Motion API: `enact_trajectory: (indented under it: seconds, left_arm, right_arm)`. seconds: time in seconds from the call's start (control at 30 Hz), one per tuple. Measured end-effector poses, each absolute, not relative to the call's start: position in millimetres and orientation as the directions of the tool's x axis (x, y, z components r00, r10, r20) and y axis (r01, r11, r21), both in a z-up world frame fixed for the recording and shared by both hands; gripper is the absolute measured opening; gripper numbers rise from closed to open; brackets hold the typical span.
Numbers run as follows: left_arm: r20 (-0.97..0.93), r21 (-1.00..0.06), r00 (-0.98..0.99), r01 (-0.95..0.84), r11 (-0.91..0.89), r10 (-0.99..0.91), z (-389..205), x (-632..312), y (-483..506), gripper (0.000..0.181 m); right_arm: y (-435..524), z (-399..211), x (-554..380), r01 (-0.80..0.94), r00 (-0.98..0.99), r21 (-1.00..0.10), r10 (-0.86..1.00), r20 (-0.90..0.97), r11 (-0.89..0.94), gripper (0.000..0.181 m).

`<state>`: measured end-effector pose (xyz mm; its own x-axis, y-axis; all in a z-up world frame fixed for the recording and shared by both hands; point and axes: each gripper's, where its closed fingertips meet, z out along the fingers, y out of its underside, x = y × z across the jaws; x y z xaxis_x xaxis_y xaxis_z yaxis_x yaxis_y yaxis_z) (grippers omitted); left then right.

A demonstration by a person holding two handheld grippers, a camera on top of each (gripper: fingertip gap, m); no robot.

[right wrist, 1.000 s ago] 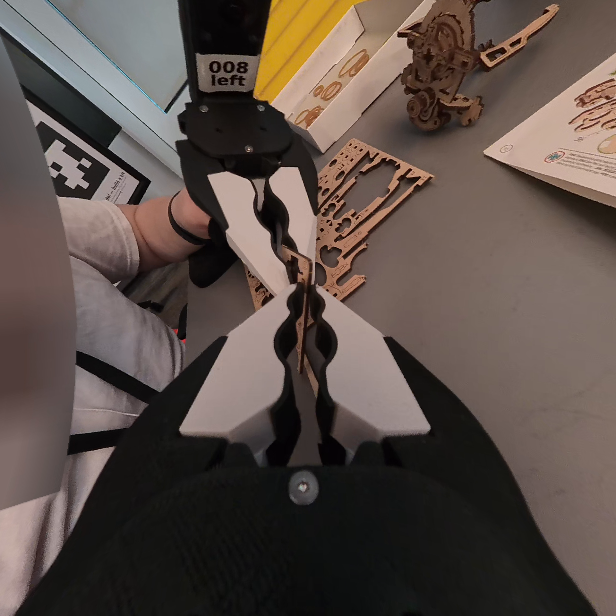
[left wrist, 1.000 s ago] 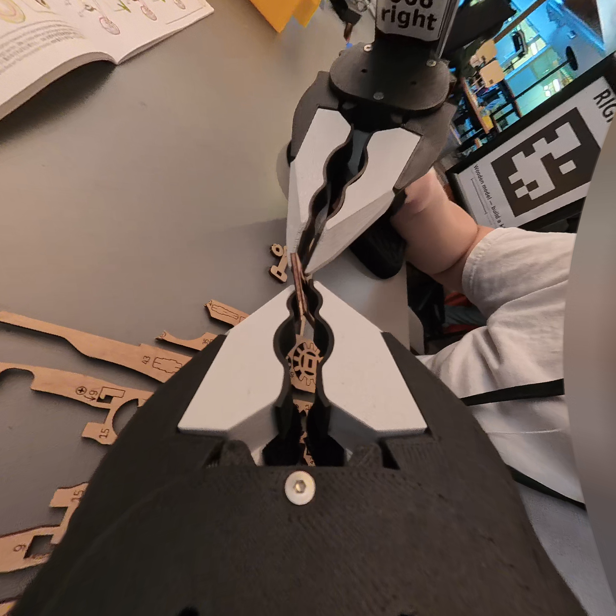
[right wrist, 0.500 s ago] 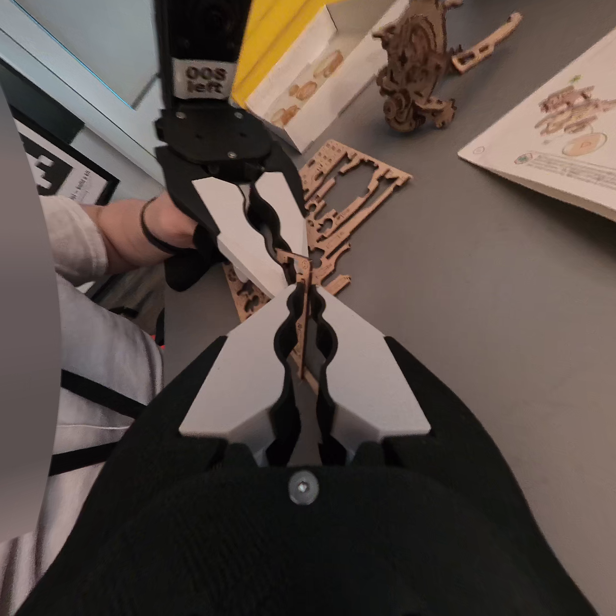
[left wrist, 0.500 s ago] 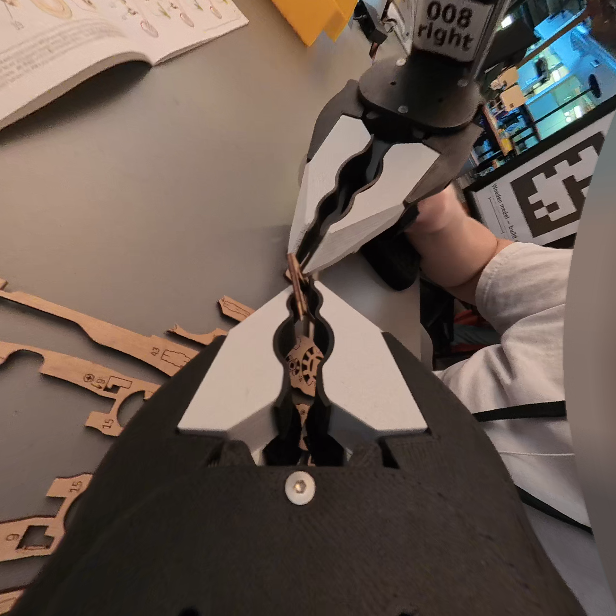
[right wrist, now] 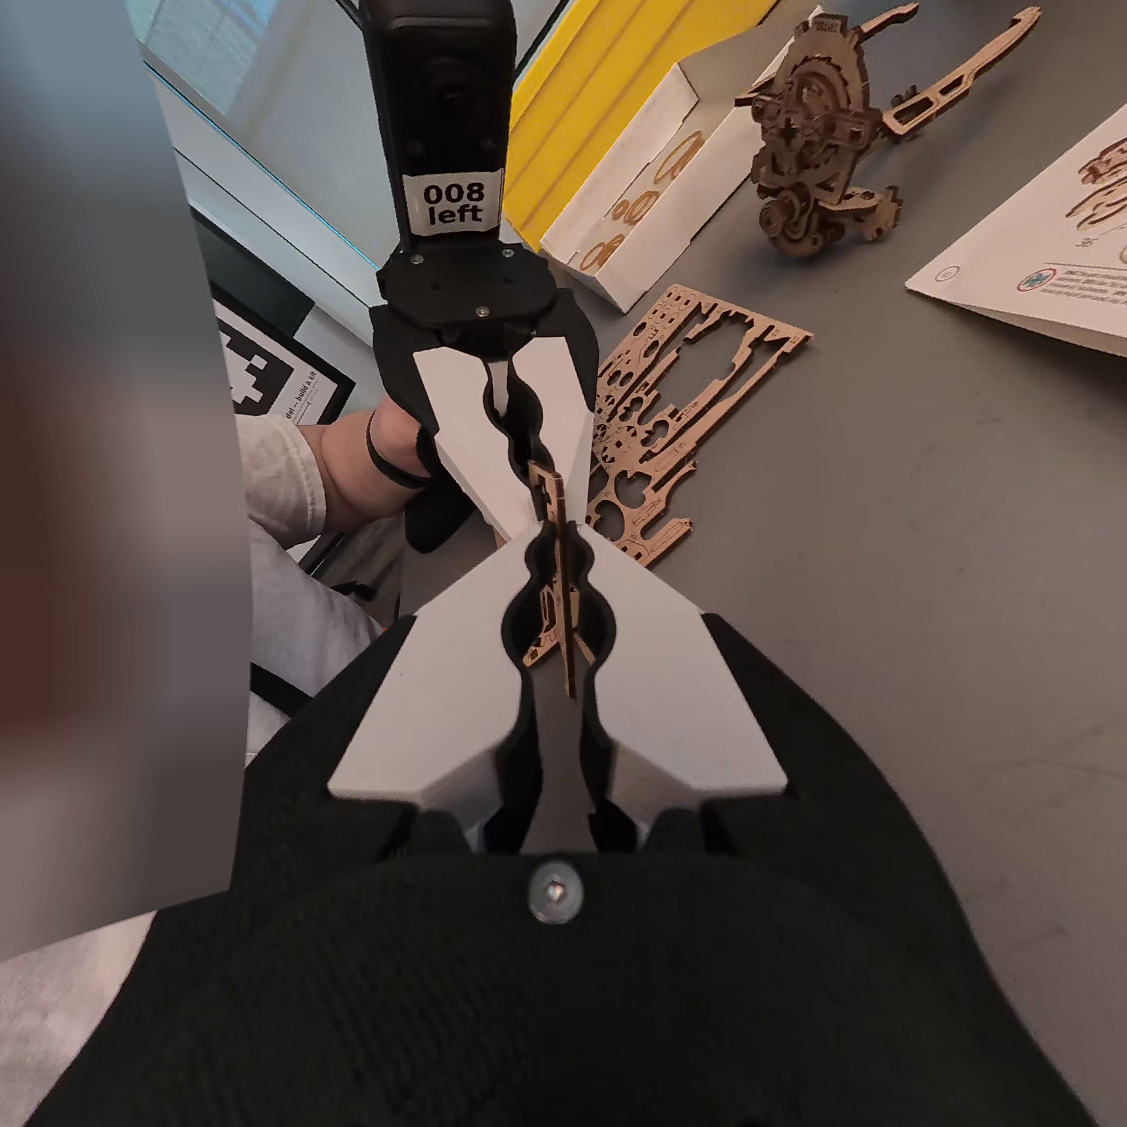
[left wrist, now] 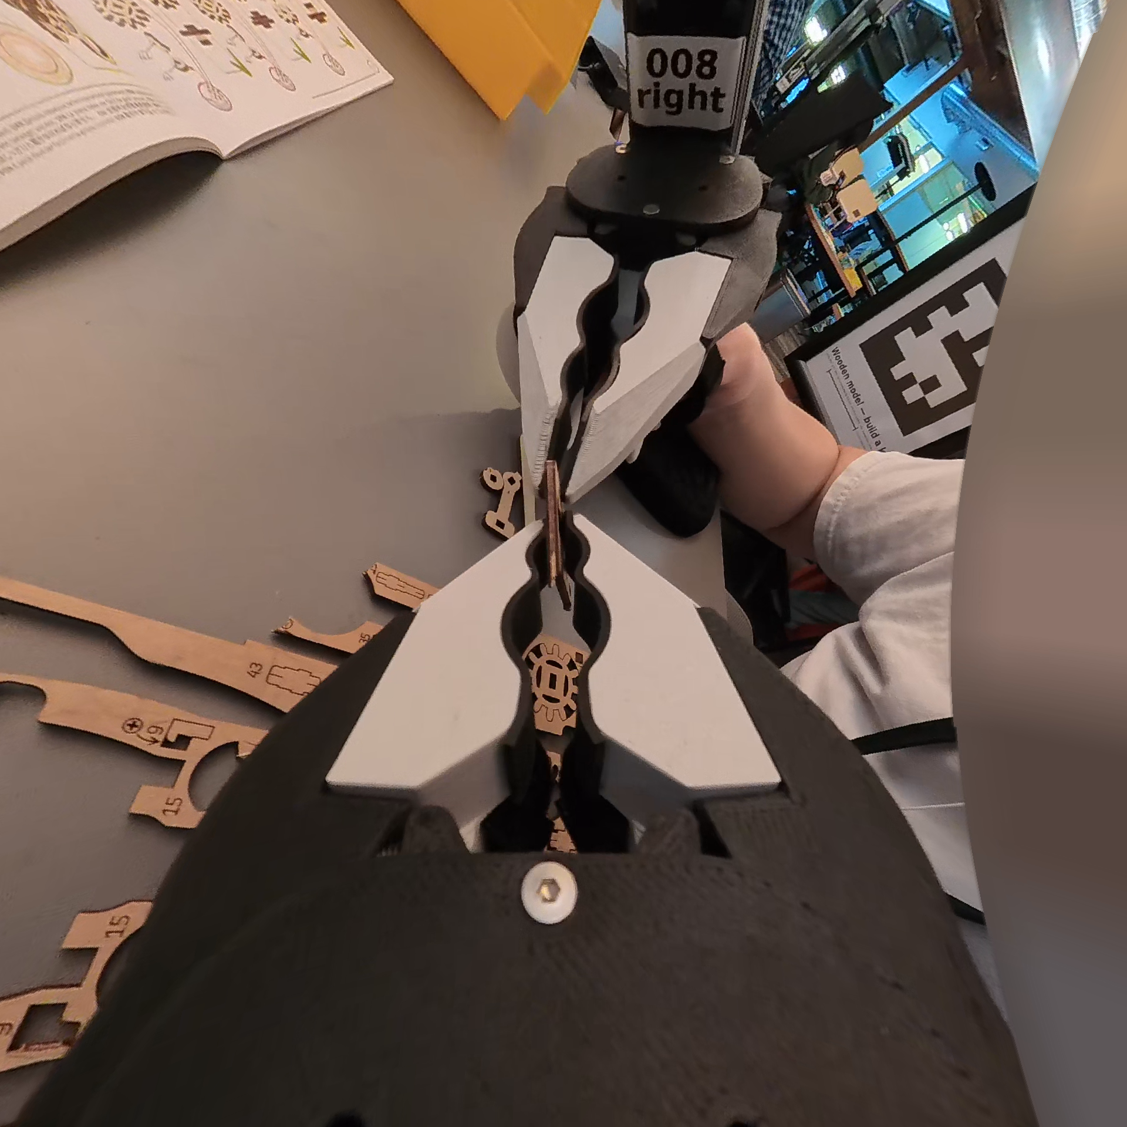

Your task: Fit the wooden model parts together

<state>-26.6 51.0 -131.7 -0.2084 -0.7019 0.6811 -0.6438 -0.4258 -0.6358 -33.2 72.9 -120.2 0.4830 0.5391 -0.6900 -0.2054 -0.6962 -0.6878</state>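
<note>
Since half a second ago both grippers are swung more upright, tips kept meeting above the grey table. Left gripper and right gripper are each clamped on one thin edge-on plywood part, seen between the tips.

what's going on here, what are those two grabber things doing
A person holds a gripper in each hand, tip to tip above a grey table. The left gripper and the right gripper are each shut on a thin wooden piece seen edge-on, where the tips meet; whether that is one part or two being joined cannot be told. A punched-out wooden sheet, a built wooden model and an open instruction booklet lie around.
</note>
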Motion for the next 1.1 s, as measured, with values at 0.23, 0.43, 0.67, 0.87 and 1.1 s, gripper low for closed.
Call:
enact_trajectory:
  seconds: [0.23,0.43,0.67,0.87,1.1]
  left_arm:
    - [0.654,-0.658,-0.220,-0.638,-0.400,-0.724,-129.1,-27.0,48.2,0.001]
    - [0.669,-0.641,-0.183,-0.631,-0.436,-0.720,-132.2,-25.6,49.3,0.001]
    - [0.638,-0.652,-0.165,-0.636,-0.414,-0.752,-138.5,-24.5,51.7,0.001]
    - [0.611,-0.654,-0.139,-0.644,-0.397,-0.779,-144.0,-24.2,54.7,0.001]
    - [0.656,-0.662,-0.215,-0.626,-0.413,-0.724,-130.5,-25.0,51.3,0.001]
  right_arm:
    - [71.1,-118.4,-33.3,-0.211,0.460,-0.674,0.537,-0.707,-0.708,0.001]
    - [73.3,-124.0,-32.6,-0.190,0.516,-0.689,0.526,-0.676,-0.699,0.001]
    - [75.5,-130.4,-31.7,-0.178,0.548,-0.686,0.508,-0.664,-0.706,0.001]
    - [77.7,-134.7,-31.3,-0.158,0.592,-0.699,0.500,-0.632,-0.697,0.001]
    - [72.9,-118.3,-32.1,-0.215,0.486,-0.702,0.549,-0.680,-0.679,0.000]
